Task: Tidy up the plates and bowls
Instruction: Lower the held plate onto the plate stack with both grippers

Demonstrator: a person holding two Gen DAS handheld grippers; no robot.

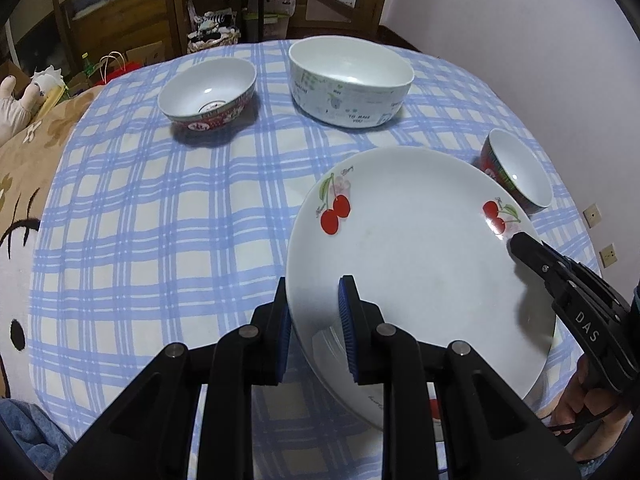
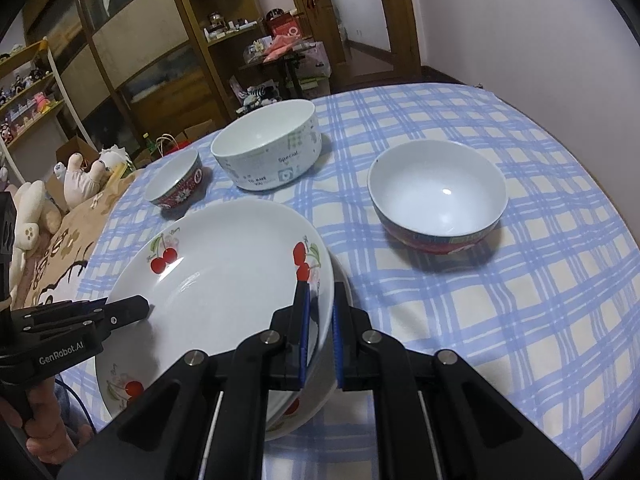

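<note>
left wrist view: left gripper [image 1: 316, 328] has the near-left rim of the top cherry plate [image 1: 416, 264] between its blue pads, one finger under and outside the rim, one over the inside. fingers look closed onto the rim. right gripper [image 1: 520, 246] shows here as a black tip lying on the far-right rim of the same plate.

right wrist view: right gripper [image 2: 320, 320] straddles the right rim of the top cherry plate [image 2: 224, 280], pads tight on either side, so clamped on it as far as i can judge. left gripper [image 2: 132, 308] comes in from the left onto the opposite rim. both claws hold one plate from opposite sides, neither nearer.

key relation: the held plate sits right over the lower cherry plate [image 2: 116, 384], tilted, its right side higher. whether the two touch at the near edge i can't tell. next move is likely lowering it flat to nest, so rims need to line up.

counts:
- cherry plates: two, one held, one beneath on the checked tablecloth [image 2: 500, 300].
- small red-banded bowls: two, left red bowl [image 2: 176, 184] beyond the plates, right red bowl [image 2: 436, 196] well apart to the right.
- big white bowl [image 2: 268, 144]: one, printed text on its side, at the back between the red ones.

all bowls upright, empty, unstacked.
</note>
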